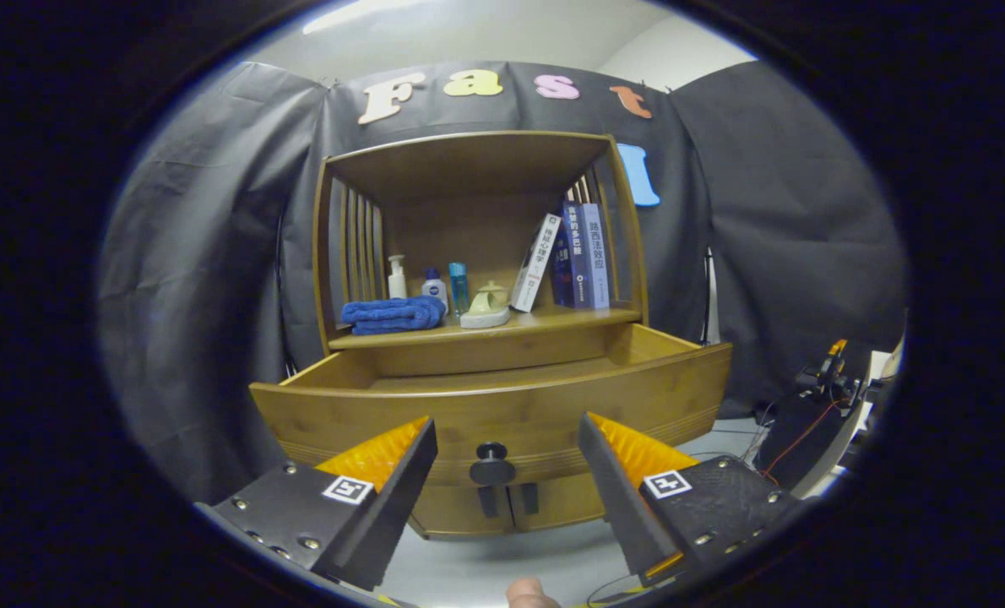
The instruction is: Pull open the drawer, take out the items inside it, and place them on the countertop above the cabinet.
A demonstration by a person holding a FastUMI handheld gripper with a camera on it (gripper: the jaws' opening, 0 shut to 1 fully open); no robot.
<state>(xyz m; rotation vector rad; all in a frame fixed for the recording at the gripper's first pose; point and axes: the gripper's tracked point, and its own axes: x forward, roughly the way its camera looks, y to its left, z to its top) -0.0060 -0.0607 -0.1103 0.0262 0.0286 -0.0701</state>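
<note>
Ahead of our tongs (507, 435) and beyond their tips stands the wooden cabinet (477, 169), an open-fronted bamboo unit with slatted sides set against the booth's black cloth wall (207, 279). Its drawer (494, 405) is pulled out toward us, the curved front just ahead of the fingers; from this low angle we cannot see whether anything lies inside. The round black knob (491, 464) sits between the two fingers but beyond them, untouched. We hold the tongs wide apart and empty, which we read as having let go of the knob, with the reach into the drawer yet to come.

Above the drawer, the countertop (553, 322) is where the items are meant to go. It is partly taken: a folded blue towel (393, 314) lies to the left, three small bottles (426, 283) stand behind it, a pale dish-like object (486, 311) sits near the middle, and a few books (574, 253) lean to the right. The barest strip is at the front edge, ahead of the books, so we judge that the likeliest place to set things down.

Below the fingers the floor (502, 566) is pale grey and plain. Off to the right, well apart from the cabinet, stands some equipment with cables (819, 397). A fingertip (529, 593) shows beneath the tongs.
</note>
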